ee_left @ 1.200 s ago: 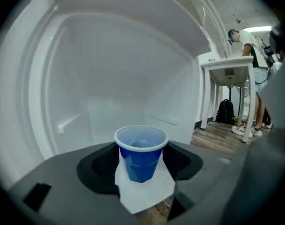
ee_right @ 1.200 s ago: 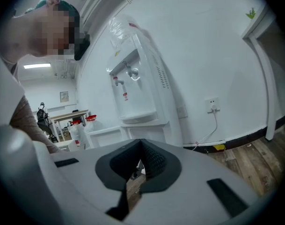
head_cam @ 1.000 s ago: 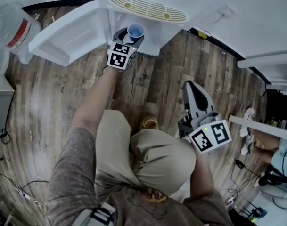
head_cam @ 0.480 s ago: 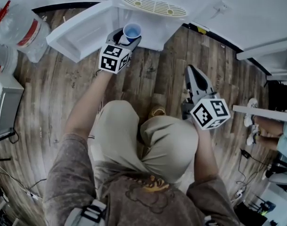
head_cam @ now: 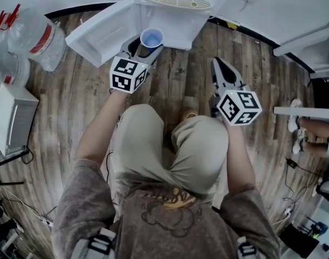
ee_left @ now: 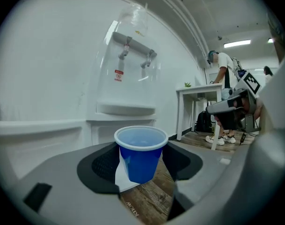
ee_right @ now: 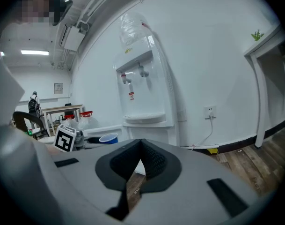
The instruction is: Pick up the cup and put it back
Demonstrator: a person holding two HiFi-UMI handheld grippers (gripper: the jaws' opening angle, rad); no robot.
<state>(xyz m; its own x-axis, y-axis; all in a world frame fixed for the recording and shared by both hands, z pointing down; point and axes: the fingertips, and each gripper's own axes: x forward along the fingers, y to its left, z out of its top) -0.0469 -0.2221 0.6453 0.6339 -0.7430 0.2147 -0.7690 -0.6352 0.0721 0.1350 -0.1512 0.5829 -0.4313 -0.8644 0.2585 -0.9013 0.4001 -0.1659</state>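
A blue plastic cup (head_cam: 151, 38) with a white rim stands upright between the jaws of my left gripper (head_cam: 145, 45), which is shut on it. The left gripper view shows the cup (ee_left: 141, 153) held above the wood floor, both dark pads against its sides, with the white water dispenser (ee_left: 128, 78) just behind it. My right gripper (head_cam: 218, 63) is shut with nothing in it and hangs over the floor to the right of the cup. From the right gripper (ee_right: 141, 144) the cup (ee_right: 107, 138) shows at the left, beside the left gripper's marker cube (ee_right: 65, 138).
The dispenser's lower cabinet door (head_cam: 105, 34) stands open to the left. Water bottles (head_cam: 37, 34) and a white box (head_cam: 10, 117) sit on the floor at the left. A white table (ee_left: 198, 93) and a standing person (ee_left: 224, 69) are at the right. A wall socket with a cord (ee_right: 209, 111) is beside the dispenser.
My right gripper has come forward toward the dispenser. The left gripper keeps the cup in front of the open cabinet, and the head view has shifted.
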